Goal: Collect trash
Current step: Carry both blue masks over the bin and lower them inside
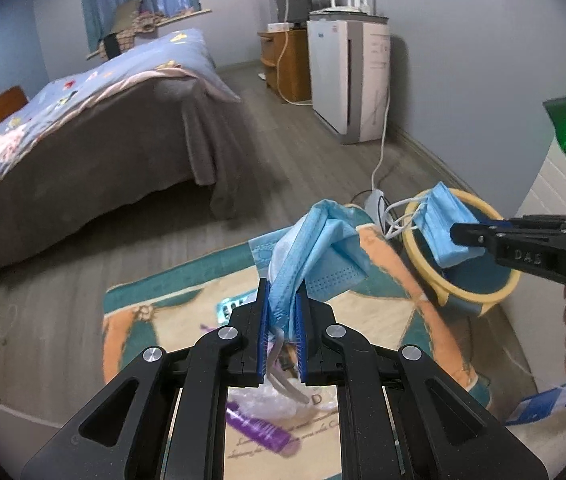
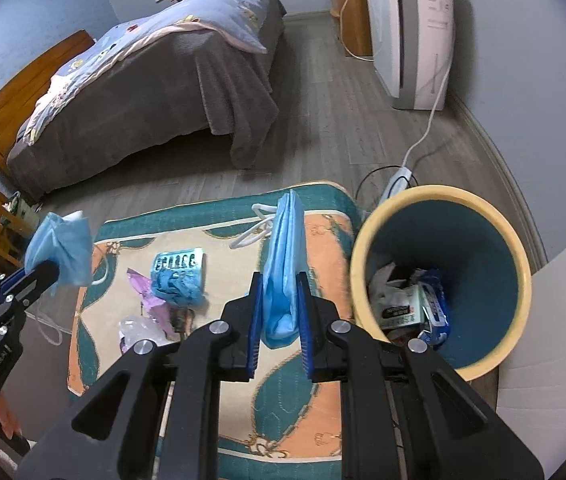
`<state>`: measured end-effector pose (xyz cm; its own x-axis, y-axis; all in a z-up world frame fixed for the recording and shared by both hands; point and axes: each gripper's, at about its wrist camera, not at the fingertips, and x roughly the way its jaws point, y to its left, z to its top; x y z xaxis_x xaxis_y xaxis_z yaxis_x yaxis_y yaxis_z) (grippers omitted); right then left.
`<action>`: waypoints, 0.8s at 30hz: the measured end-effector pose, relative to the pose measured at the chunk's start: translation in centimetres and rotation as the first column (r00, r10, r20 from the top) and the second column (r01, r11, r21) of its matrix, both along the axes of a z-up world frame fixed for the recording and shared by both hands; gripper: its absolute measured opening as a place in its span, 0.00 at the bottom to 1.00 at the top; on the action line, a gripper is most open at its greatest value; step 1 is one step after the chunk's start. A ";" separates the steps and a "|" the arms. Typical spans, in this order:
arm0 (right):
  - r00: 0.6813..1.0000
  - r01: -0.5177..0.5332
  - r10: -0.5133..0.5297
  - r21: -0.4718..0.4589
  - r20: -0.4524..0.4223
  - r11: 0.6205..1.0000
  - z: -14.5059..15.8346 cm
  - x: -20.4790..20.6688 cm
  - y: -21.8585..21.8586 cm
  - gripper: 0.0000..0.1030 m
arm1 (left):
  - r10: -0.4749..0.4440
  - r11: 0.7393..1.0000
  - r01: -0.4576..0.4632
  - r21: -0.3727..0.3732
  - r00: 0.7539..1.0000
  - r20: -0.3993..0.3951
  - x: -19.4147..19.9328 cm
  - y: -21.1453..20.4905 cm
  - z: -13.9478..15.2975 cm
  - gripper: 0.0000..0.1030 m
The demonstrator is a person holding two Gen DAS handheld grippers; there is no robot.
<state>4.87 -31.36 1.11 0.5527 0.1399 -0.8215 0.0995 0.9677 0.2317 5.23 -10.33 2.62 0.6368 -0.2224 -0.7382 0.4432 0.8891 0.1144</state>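
Jaws of both grippers (image 1: 282, 312) (image 2: 279, 308) pinched on crumpled blue masks (image 1: 323, 248) (image 2: 283, 264), nr bin (image 2: 441, 280).

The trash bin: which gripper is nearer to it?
Right. The right gripper, holding a mask, is at the trash bin rim. The left gripper holds another mask across the mat.
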 end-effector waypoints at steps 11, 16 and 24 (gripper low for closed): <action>0.999 0.034 -0.034 -0.004 -0.004 0.999 -0.5 -0.8 -2.7 0.15 | -0.096 0.994 0.097 0.056 0.995 -0.006 -0.7 -5.4 -1.5 0.12; 0.998 0.065 -0.065 0.006 -0.005 0.998 -0.6 -1.0 -4.3 0.15 | -0.137 0.988 0.137 0.078 0.991 -0.008 -0.8 -7.3 -2.2 0.12; 0.994 0.105 -0.104 0.005 -0.010 0.995 -1.1 -1.4 -7.1 0.15 | -0.177 0.980 0.178 0.086 0.984 -0.018 -0.9 -10.2 -3.2 0.12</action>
